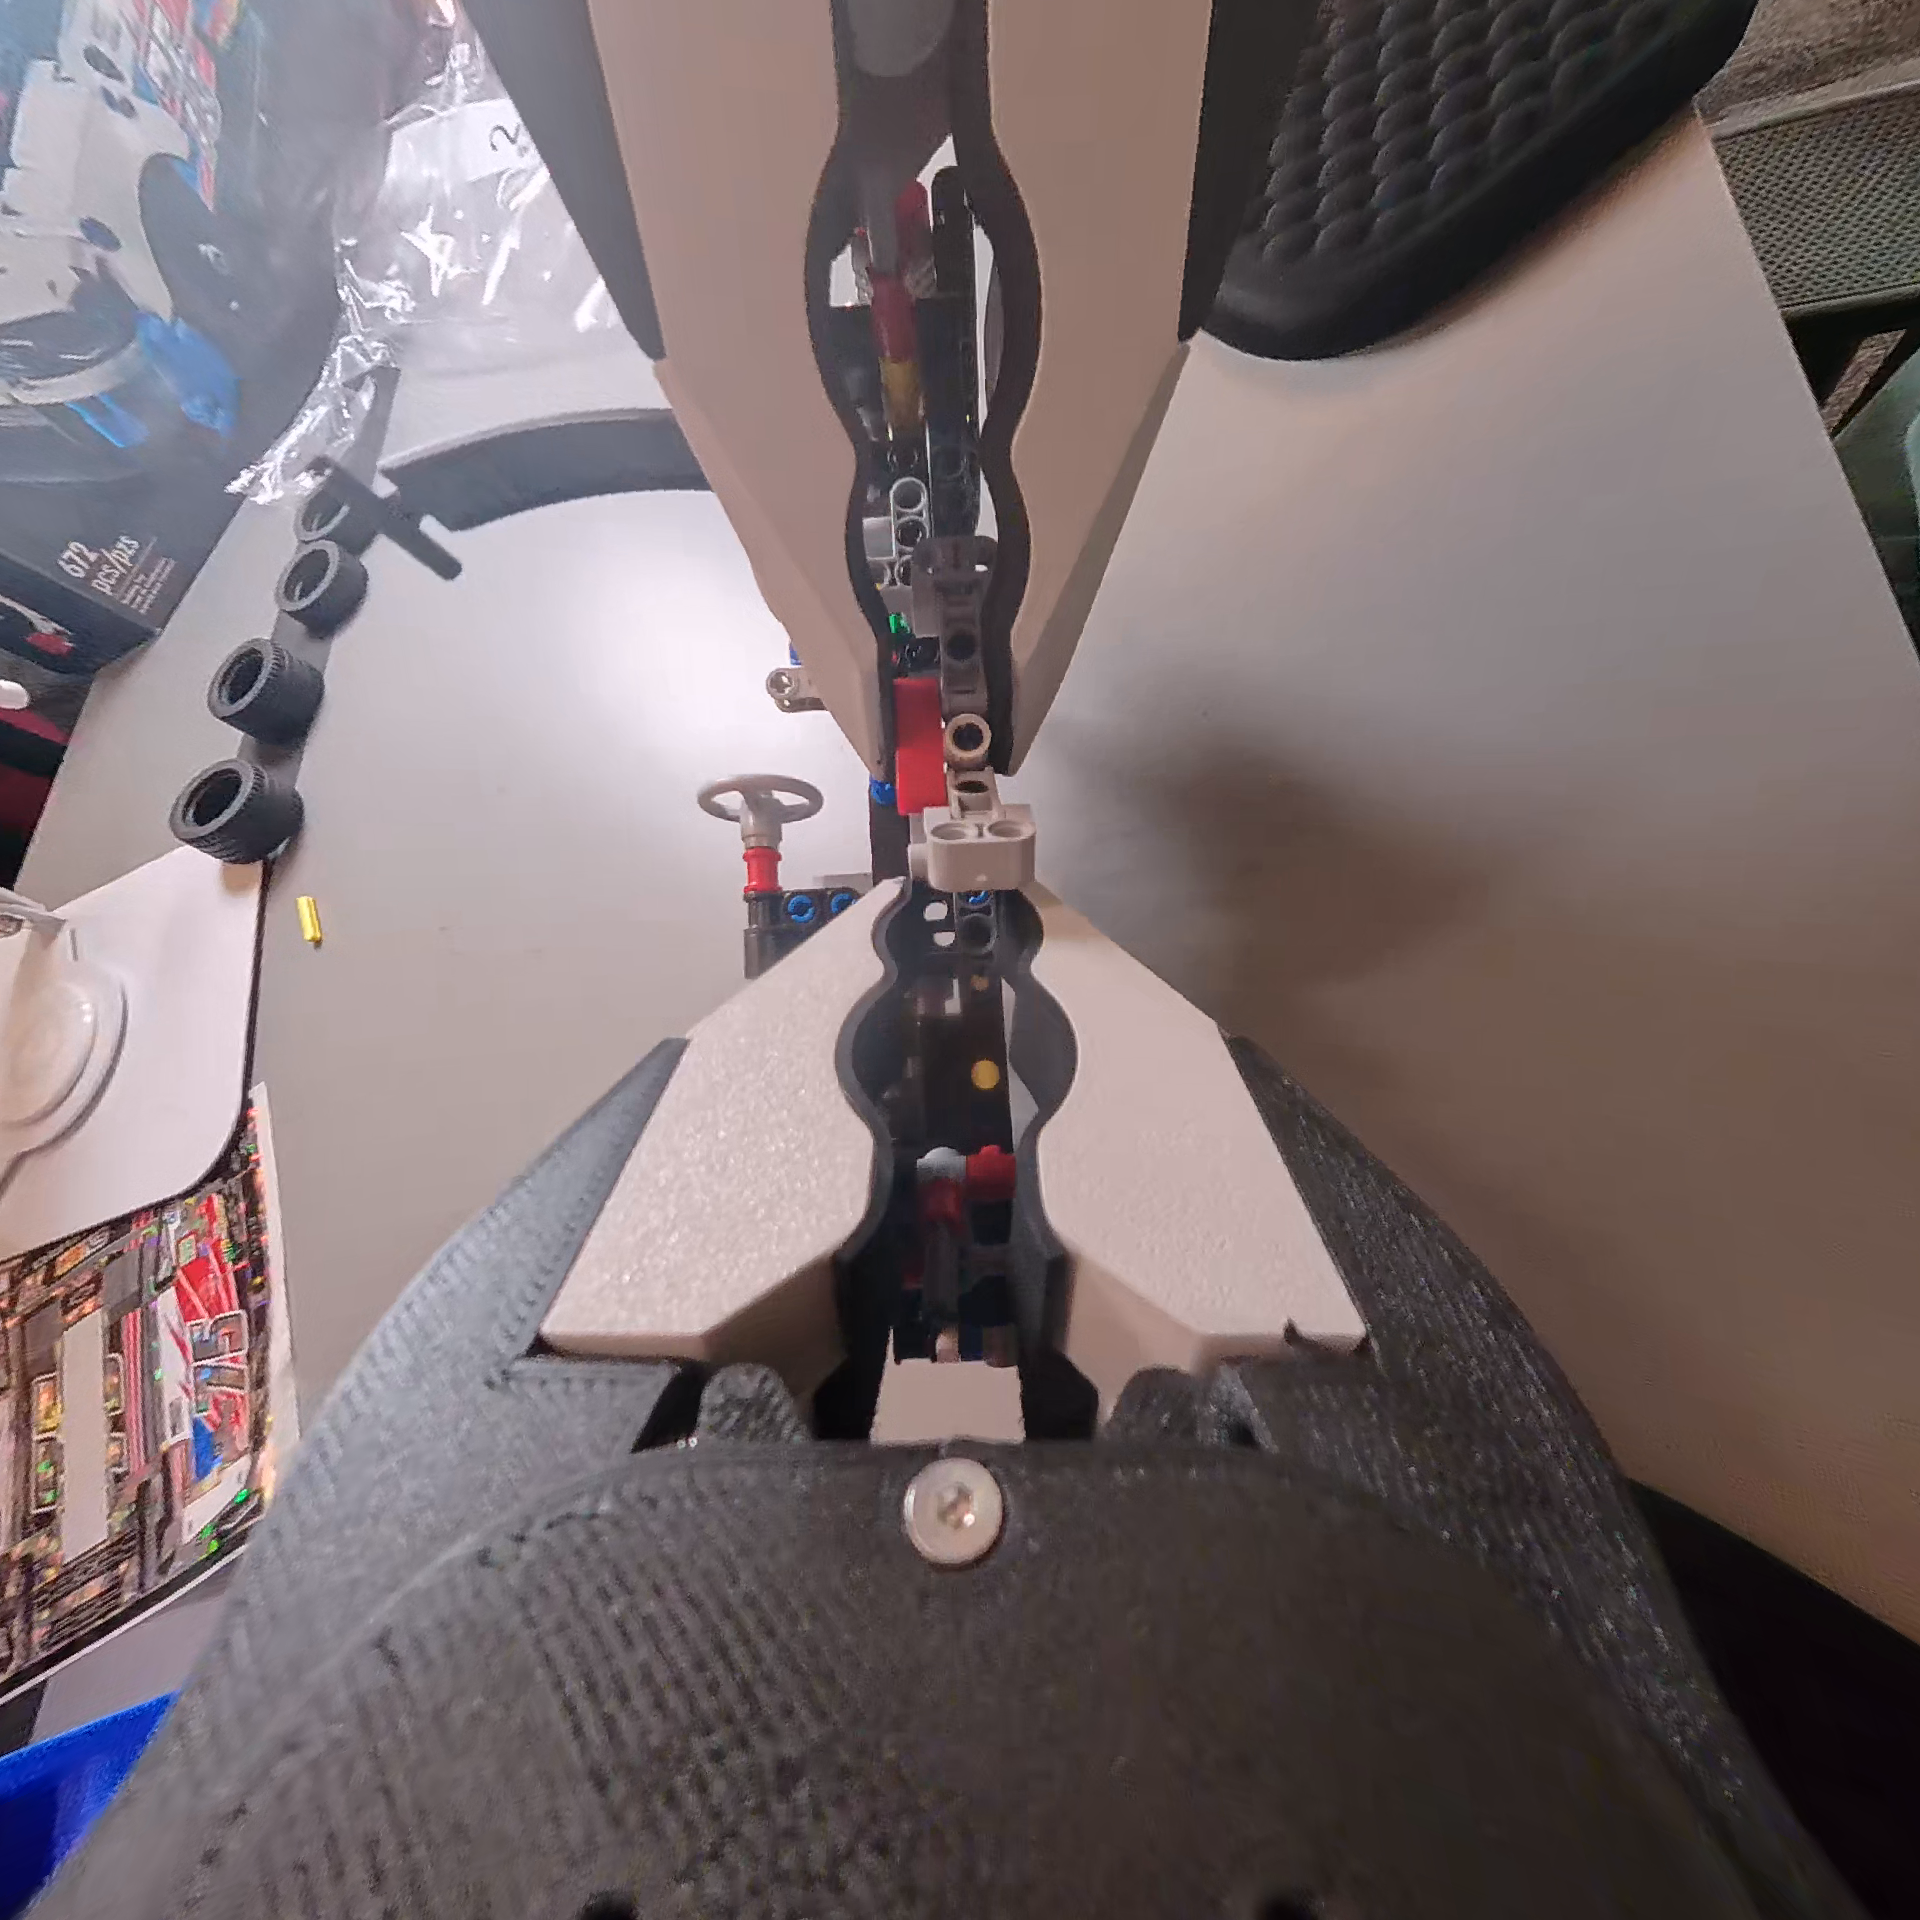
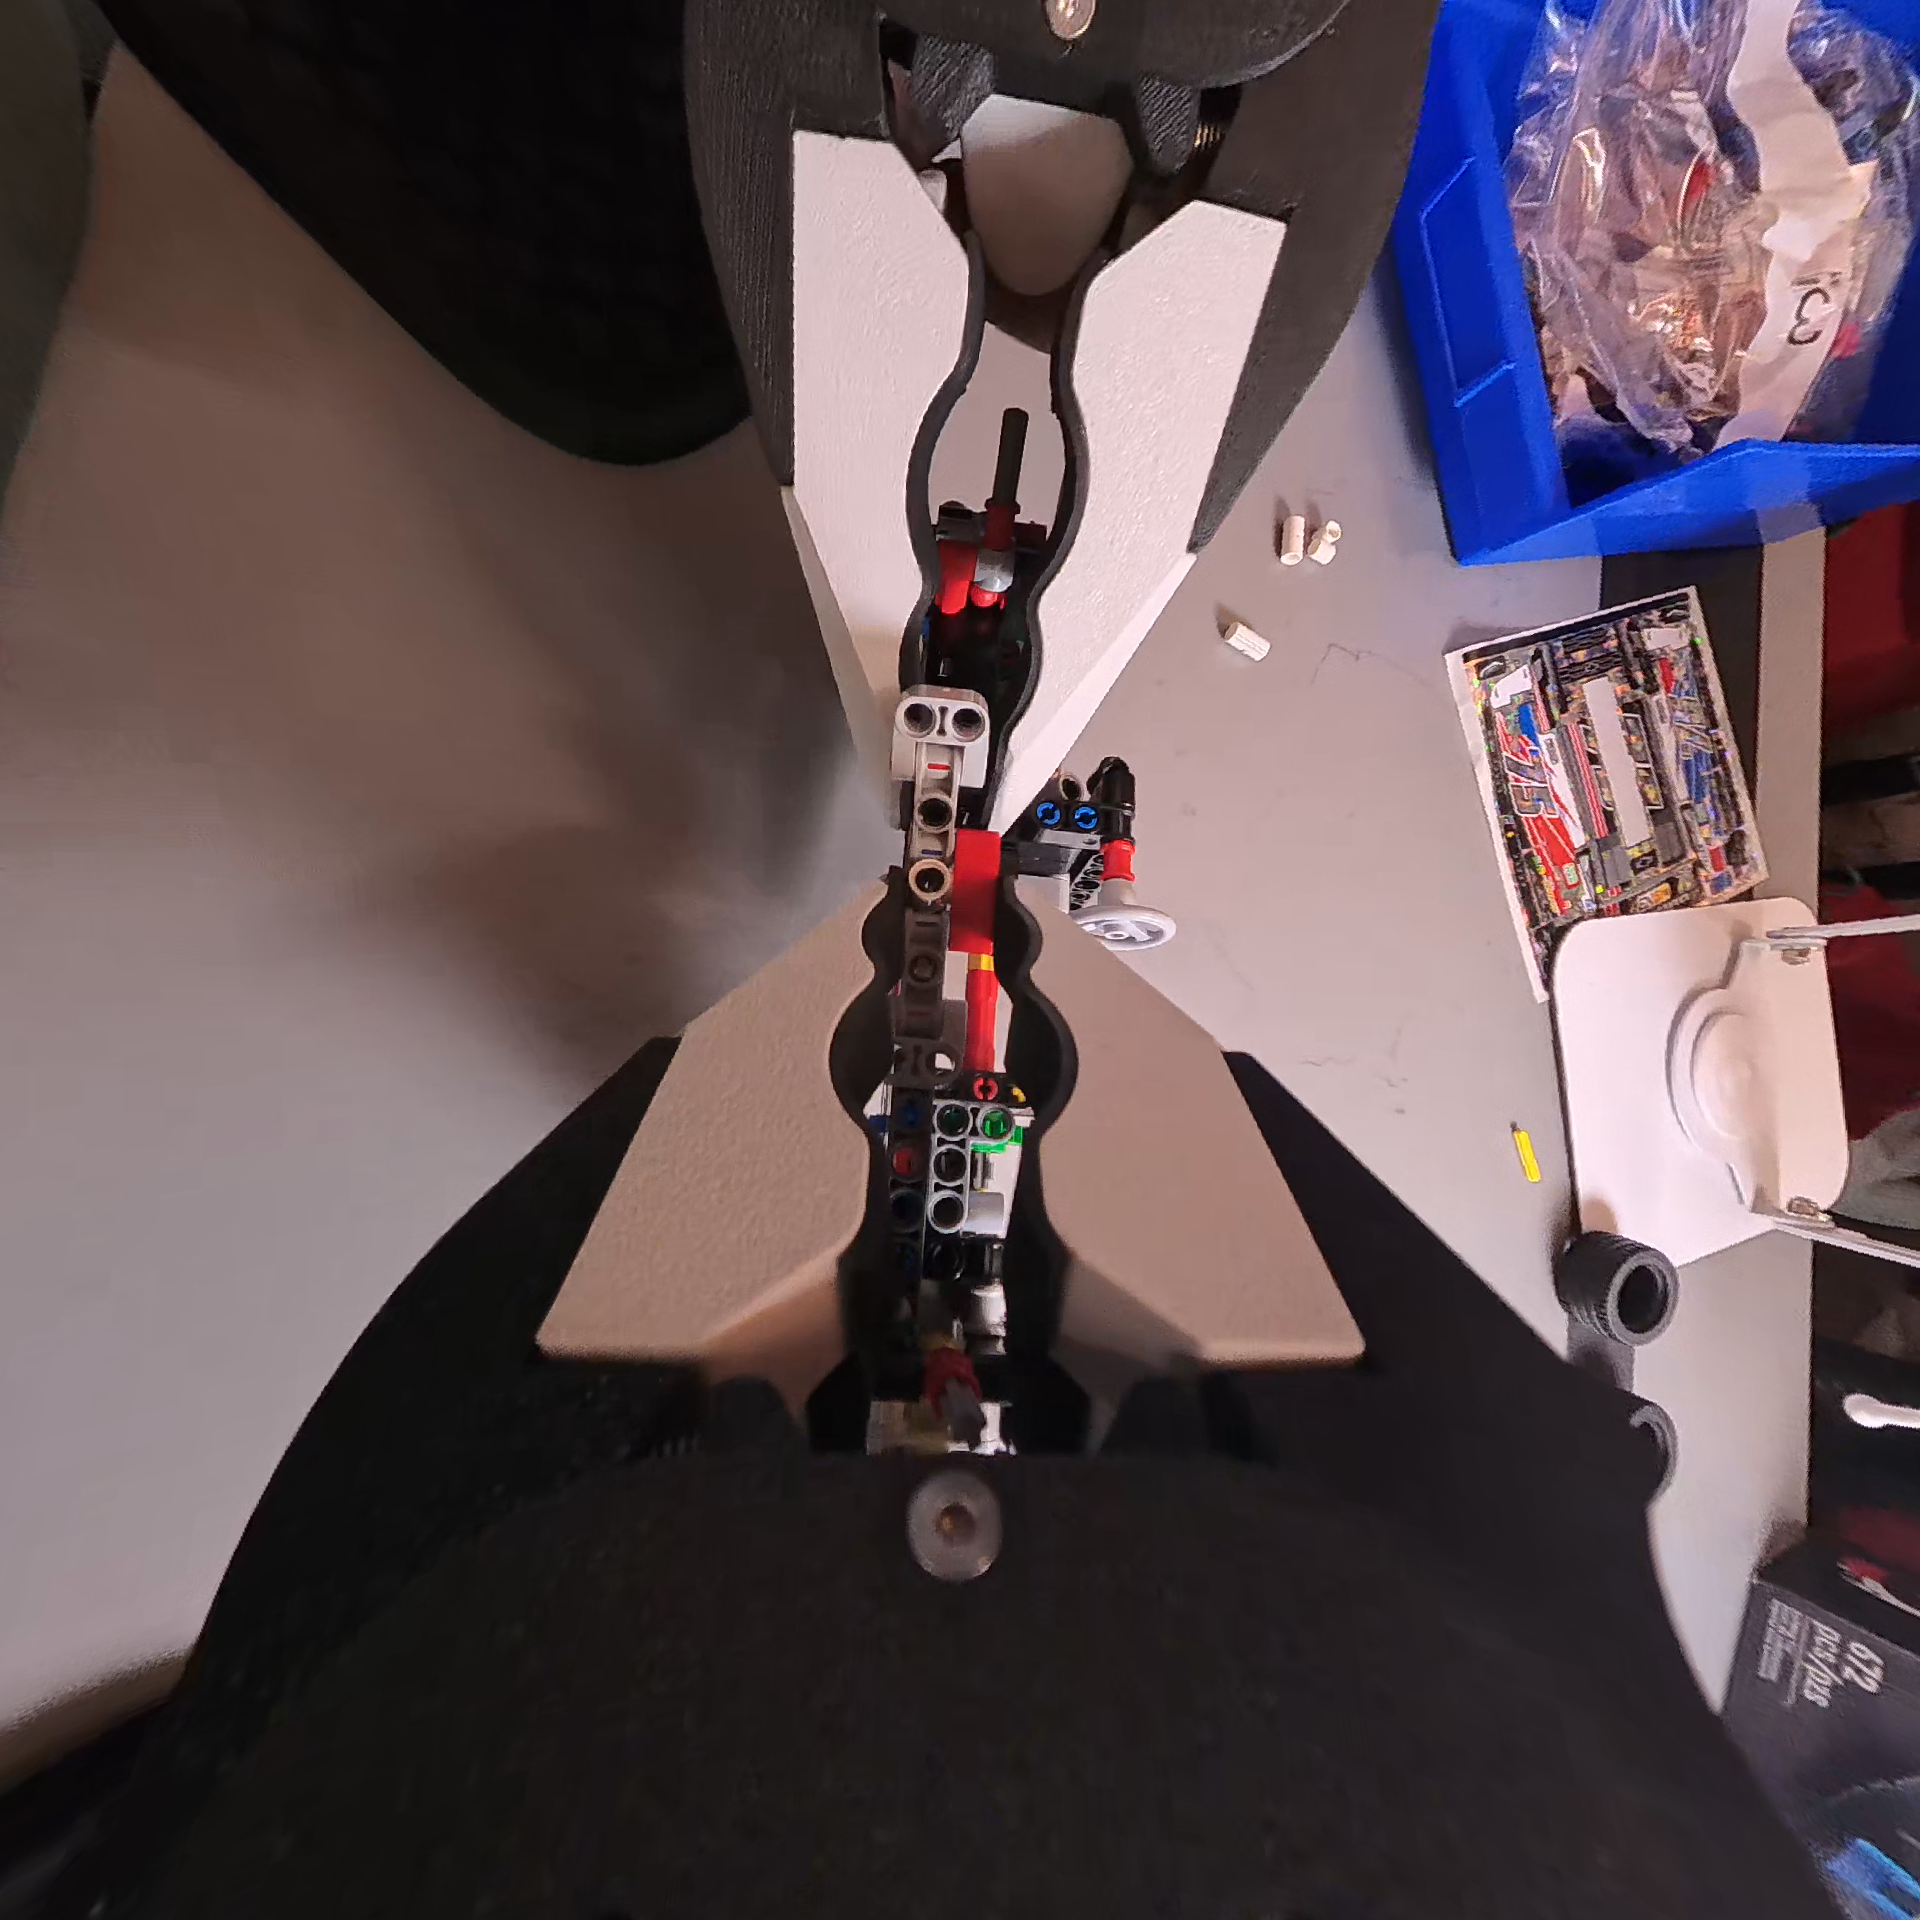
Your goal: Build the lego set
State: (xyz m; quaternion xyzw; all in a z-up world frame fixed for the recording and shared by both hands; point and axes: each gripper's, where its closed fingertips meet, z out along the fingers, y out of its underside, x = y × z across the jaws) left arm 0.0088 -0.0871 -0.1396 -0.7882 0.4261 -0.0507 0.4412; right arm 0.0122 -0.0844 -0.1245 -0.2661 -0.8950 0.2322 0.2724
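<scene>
A long, narrow Lego Technic assembly (image 1: pixel 971 842) of black, grey and red beams is held off the grey table (image 1: pixel 520 727) by both grippers, one at each end. My left gripper (image 1: pixel 966 914) is shut on its near end. My right gripper (image 1: pixel 948 748) comes in from the opposite side and is shut on the other end. In the right wrist view the same assembly (image 2: pixel 977 883) runs between my right gripper (image 2: pixel 951 904) below and the left gripper (image 2: pixel 945 790) above. The two pairs of fingertips nearly meet around a light grey connector (image 2: pixel 940 727).
Three black tyres (image 1: pixel 244 691) line the table's left edge beside the set's box (image 1: pixel 62 312). A steering-wheel sub-assembly (image 1: pixel 758 805), a yellow pin (image 1: pixel 309 920) and a sticker sheet (image 2: pixel 1610 769) lie nearby. There is also a blue bin (image 2: pixel 1475 312) of bagged parts, small white pieces (image 2: pixel 1309 540) and a white stand base (image 2: pixel 1704 1081). My left and right fingertips are right by each other. Left tips and right tips are each some 35 centimeters from the yellow pin (image 1: pixel 309 920).
</scene>
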